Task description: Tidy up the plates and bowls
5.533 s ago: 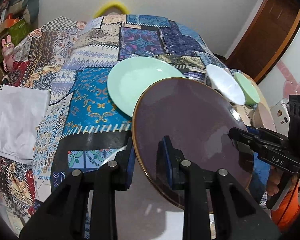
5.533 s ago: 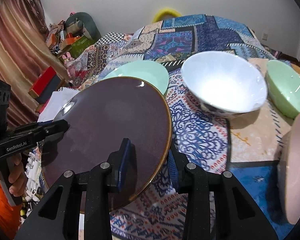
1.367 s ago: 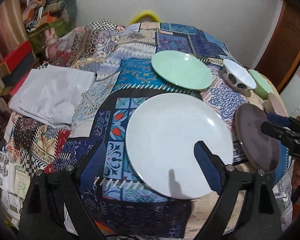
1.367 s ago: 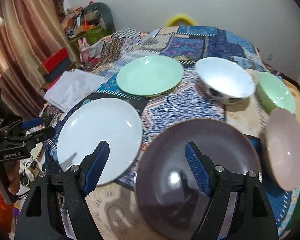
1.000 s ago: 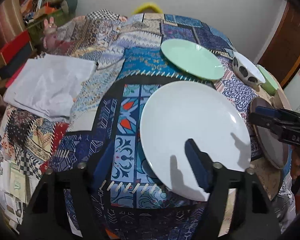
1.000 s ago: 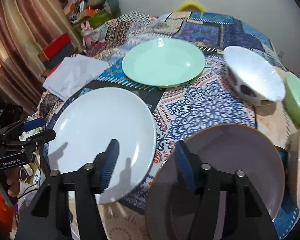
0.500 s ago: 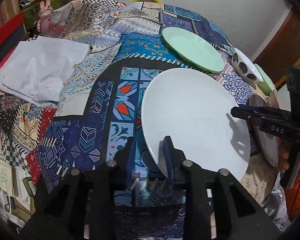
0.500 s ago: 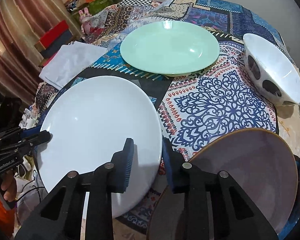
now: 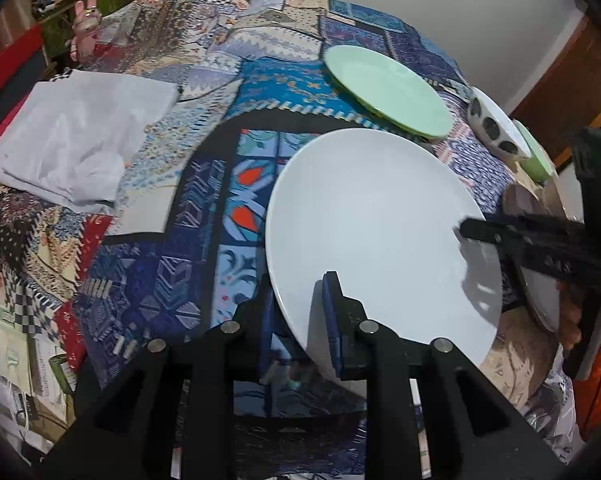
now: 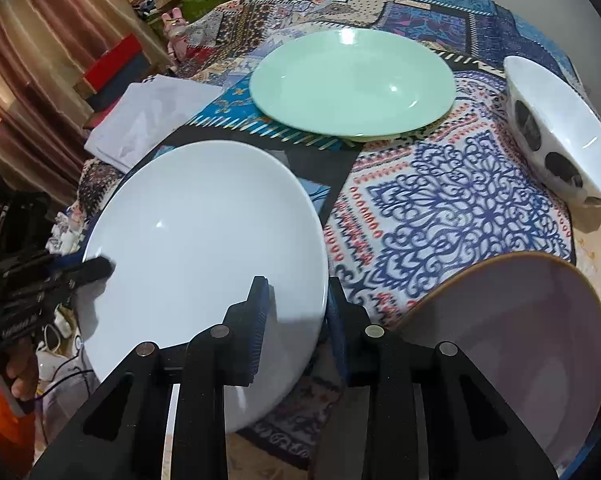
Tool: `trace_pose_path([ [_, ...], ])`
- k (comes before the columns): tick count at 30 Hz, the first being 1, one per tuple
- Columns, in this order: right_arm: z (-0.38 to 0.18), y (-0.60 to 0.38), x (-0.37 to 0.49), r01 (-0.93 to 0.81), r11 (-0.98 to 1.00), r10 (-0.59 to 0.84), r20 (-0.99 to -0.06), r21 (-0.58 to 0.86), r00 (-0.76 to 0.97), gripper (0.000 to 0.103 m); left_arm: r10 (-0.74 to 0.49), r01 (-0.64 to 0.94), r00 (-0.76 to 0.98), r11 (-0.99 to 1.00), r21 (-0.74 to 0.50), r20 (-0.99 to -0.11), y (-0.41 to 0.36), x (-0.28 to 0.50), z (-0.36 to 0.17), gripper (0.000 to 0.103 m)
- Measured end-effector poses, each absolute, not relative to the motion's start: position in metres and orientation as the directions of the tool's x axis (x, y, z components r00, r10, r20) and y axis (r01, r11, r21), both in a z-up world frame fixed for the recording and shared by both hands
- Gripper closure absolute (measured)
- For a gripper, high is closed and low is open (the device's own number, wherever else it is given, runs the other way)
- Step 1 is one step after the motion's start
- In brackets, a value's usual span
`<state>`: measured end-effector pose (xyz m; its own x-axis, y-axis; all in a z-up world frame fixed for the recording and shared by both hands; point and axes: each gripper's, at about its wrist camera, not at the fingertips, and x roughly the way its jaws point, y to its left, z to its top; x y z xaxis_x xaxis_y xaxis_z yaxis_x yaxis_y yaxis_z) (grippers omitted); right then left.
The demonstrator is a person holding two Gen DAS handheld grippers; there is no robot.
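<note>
A large white plate (image 9: 376, 228) is held between both grippers just above the patterned tablecloth. My left gripper (image 9: 298, 312) is shut on its near rim. My right gripper (image 10: 296, 312) is shut on the opposite rim of the white plate (image 10: 204, 232). The right gripper shows in the left wrist view (image 9: 480, 232), the left gripper in the right wrist view (image 10: 96, 270). A dark purple plate (image 10: 516, 328) lies at the near right. A mint green plate (image 10: 352, 84) lies behind. A white bowl with dark spots (image 10: 556, 128) stands at the right.
A small green bowl (image 9: 534, 148) stands beyond the spotted bowl (image 9: 496, 128). A folded white cloth (image 9: 76, 136) lies at the table's left. Red boxes (image 10: 112, 64) and clutter sit beyond the left edge. The table edge runs close under both grippers.
Both grippers closed from wide open onto opposite rims of the white plate. Before that the purple plate was set down at the right and released.
</note>
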<state>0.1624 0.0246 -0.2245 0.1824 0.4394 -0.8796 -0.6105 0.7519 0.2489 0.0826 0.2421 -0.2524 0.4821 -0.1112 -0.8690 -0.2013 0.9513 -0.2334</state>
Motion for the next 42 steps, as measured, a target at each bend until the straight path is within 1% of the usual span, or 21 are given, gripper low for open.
trace_pose_path([
  [7,-0.230,0.028,0.154,-0.613,0.732,0.469,-0.872,0.296,0.139,0.079,-0.114,-0.222,0.469,0.944,-0.242,-0.876,0.258,0.080,-0.255,0.080],
  [12,-0.231,0.028,0.155,-0.606,0.737,0.476,-0.867,0.300,0.149,0.079,-0.111,-0.219,0.475,0.946,-0.240,-0.873,0.255,0.078,-0.256,0.079],
  [15,-0.230,0.029,0.153,-0.609,0.739,0.473,-0.866,0.288,0.164,0.079,-0.115,-0.222,0.474,0.944,-0.244,-0.873,0.255,0.079,-0.257,0.079],
  [20,-0.226,0.030,0.147,-0.614,0.746,0.463,-0.863,0.257,0.202,0.079,-0.082,-0.222,0.477,0.952,-0.211,-0.875,0.250,0.078,-0.252,0.078],
  [26,-0.215,0.028,0.142,-0.638,0.740,0.463,-0.850,0.214,0.253,0.079,-0.089,-0.233,0.485,0.946,-0.226,-0.870,0.251,0.077,-0.249,0.078],
  [42,-0.185,-0.014,0.139,-0.590,0.776,0.487,-0.807,0.224,0.334,0.079,-0.087,-0.156,0.542,0.967,-0.202,-0.836,0.214,0.079,-0.210,0.078],
])
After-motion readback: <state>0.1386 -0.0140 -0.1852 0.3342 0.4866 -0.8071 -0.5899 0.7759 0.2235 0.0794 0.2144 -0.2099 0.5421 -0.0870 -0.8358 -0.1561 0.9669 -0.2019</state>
